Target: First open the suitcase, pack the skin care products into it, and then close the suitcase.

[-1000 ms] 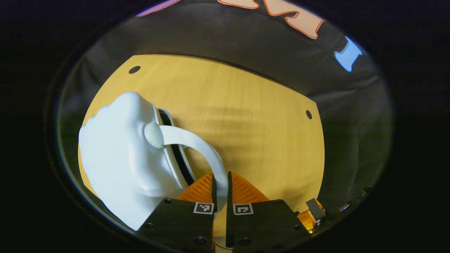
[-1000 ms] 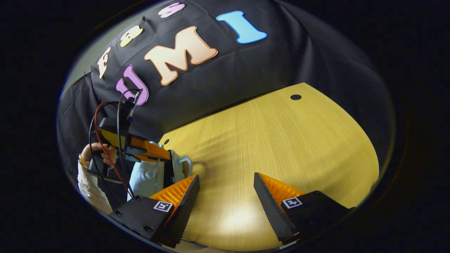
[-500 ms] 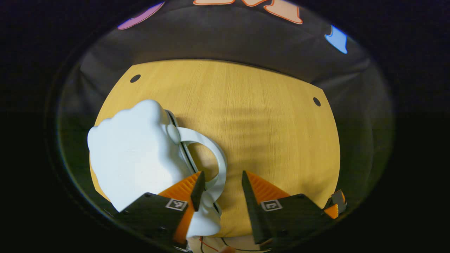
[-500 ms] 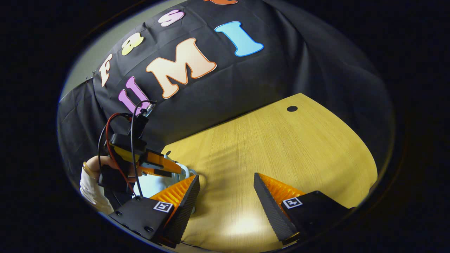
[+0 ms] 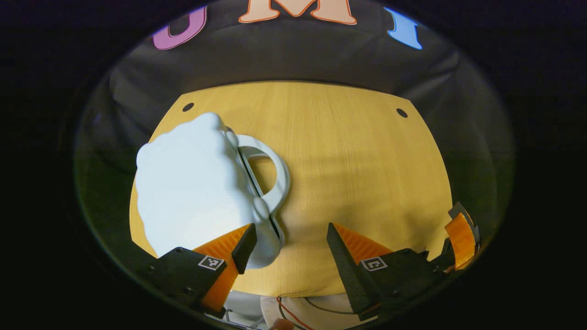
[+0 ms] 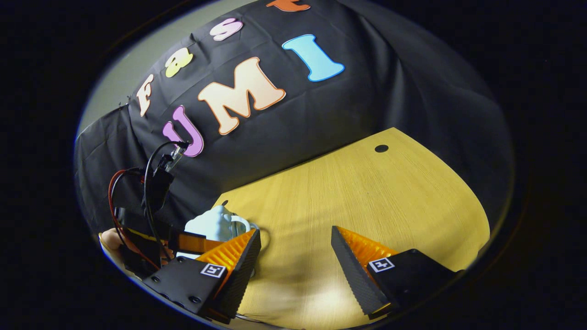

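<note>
The pale blue-white suitcase (image 5: 192,178) lies flat and closed on the wooden table (image 5: 357,174), its looped handle (image 5: 275,169) pointing toward the table's middle. My left gripper (image 5: 289,233) hangs open just in front of the case's near corner, with nothing between its fingers. In the right gripper view the suitcase (image 6: 213,224) is small at the far left, partly hidden behind the left gripper (image 6: 183,240) and a hand (image 6: 110,238). My right gripper (image 6: 296,238) stands open over bare table (image 6: 367,197).
Two dark round holes (image 5: 188,107) (image 5: 401,112) mark the table's far corners. The black cloth wall (image 6: 321,110) hangs close behind the table. Red and black cables (image 6: 137,192) run from the left gripper.
My left gripper let go of the suitcase handle, opened wide and drew back toward the near edge. The suitcase lid dropped shut and the case now lies flat. The right gripper barely moved.
</note>
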Demonstrator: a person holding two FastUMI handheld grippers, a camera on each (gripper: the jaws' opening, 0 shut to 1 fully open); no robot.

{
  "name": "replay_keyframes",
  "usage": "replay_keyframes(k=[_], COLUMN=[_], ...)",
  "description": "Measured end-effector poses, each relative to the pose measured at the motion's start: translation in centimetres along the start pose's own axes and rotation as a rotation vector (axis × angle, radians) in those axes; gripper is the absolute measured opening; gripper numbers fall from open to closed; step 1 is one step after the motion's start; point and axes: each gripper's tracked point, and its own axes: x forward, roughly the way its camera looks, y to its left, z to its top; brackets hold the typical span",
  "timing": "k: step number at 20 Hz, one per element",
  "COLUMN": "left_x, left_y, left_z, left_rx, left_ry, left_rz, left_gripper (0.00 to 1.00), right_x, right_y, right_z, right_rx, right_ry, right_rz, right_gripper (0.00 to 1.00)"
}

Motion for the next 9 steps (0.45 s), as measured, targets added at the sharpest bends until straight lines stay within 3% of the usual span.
replay_keyframes(k=[4,9], left_x=[-0.4,-1.0], left_y=[-0.5,-1.0], left_z=[-1.4,-2.2], left_rx=[0.028,0.036], left_ry=[-0.008,-0.009], left_rz=[0.015,0.012], left_gripper=[0.89,0.93], right_x=[-0.6,-1.3], right_y=[0.3,0.2], right_z=[-0.1,0.5], right_rx=[-0.031,-0.036], right_ry=[-0.002,-0.018], right_rz=[0.024,0.026], right_gripper=[0.97,0.97])
